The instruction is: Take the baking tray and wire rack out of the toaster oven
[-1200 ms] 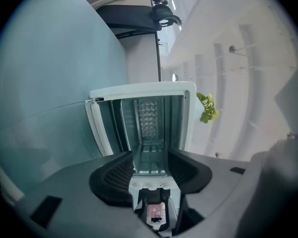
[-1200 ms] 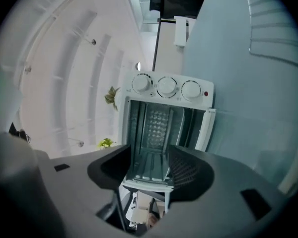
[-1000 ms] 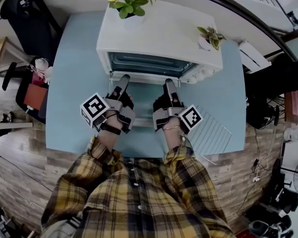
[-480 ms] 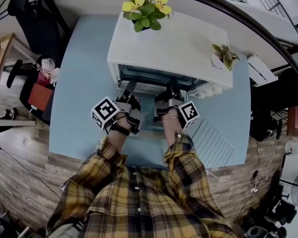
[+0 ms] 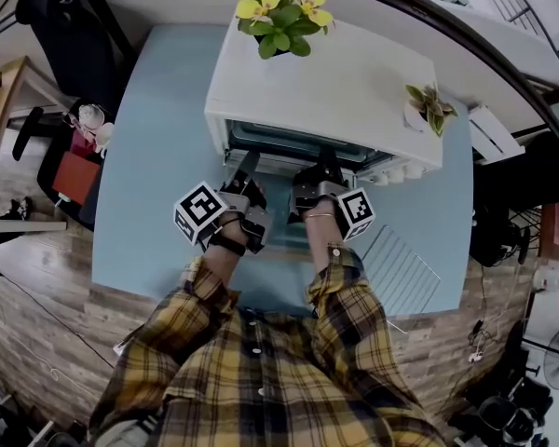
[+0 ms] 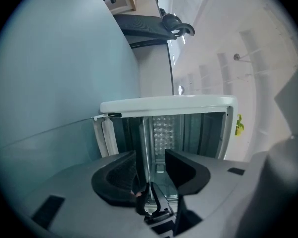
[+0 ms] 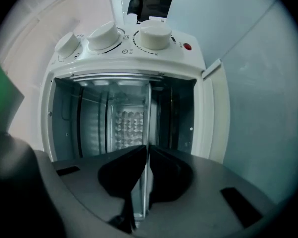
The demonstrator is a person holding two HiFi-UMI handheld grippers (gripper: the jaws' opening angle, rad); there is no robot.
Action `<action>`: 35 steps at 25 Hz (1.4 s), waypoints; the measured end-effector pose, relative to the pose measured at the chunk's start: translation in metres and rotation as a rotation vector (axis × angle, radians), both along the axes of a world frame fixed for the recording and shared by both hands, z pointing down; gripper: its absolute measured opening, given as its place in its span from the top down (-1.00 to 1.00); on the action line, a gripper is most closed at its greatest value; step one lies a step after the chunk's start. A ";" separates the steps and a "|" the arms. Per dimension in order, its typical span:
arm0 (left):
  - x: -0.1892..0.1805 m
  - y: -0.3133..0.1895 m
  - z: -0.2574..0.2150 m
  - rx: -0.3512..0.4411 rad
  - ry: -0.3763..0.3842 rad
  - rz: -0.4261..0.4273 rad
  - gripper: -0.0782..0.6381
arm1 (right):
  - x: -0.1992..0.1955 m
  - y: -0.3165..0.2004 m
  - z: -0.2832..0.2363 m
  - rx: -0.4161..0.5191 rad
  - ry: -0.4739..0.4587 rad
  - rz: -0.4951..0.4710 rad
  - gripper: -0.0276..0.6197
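The white toaster oven point(image 5: 326, 82) stands open on the blue table. Its baking tray point(image 7: 148, 118) sits inside, seen edge-on as a thin metal line in both gripper views. My right gripper point(image 7: 146, 155) is at the oven mouth, its jaws closing with the pads pinching the tray's front edge. My left gripper point(image 6: 151, 165) is beside it at the same edge point(image 6: 146, 143). Its jaws are closing too, with the tray lip in the gap and space still on either side. In the head view both grippers point(image 5: 250, 164) point(image 5: 324, 168) reach into the opening. The wire rack point(image 5: 398, 268) lies on the table at the right.
A yellow flowering plant point(image 5: 279, 12) and a small green plant point(image 5: 427, 105) stand on top of the oven. The control knobs point(image 7: 154, 33) are on its right side. A black chair point(image 5: 65, 45) stands left of the table point(image 5: 149, 156).
Both grippers have moved forward from in front of the oven into its mouth. The wire rack stays where it was on the table.
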State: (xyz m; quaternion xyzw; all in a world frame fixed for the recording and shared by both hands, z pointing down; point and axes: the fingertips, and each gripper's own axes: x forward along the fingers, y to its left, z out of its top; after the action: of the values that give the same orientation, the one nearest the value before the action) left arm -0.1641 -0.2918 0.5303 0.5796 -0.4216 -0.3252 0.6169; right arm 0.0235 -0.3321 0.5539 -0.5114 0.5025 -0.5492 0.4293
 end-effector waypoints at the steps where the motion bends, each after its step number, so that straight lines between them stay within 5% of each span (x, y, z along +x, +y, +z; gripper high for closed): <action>1: 0.001 0.001 0.001 -0.003 0.002 0.002 0.29 | 0.000 0.003 0.000 -0.010 -0.004 -0.005 0.81; 12: 0.011 0.013 0.014 -0.056 0.007 0.022 0.34 | -0.007 0.064 -0.003 -0.056 -0.043 -0.061 0.82; 18: 0.008 0.034 0.024 -0.131 0.017 0.015 0.63 | -0.009 0.094 -0.004 -0.066 -0.052 -0.069 0.83; 35: 0.014 0.137 0.004 -0.184 0.056 -0.029 0.65 | -0.003 0.182 -0.033 -0.038 -0.055 -0.136 0.84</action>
State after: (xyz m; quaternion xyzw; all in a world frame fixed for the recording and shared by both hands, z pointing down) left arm -0.1504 -0.1552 0.5343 0.5050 -0.4407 -0.3102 0.6741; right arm 0.0208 -0.1502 0.5211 -0.4687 0.5136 -0.6006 0.3947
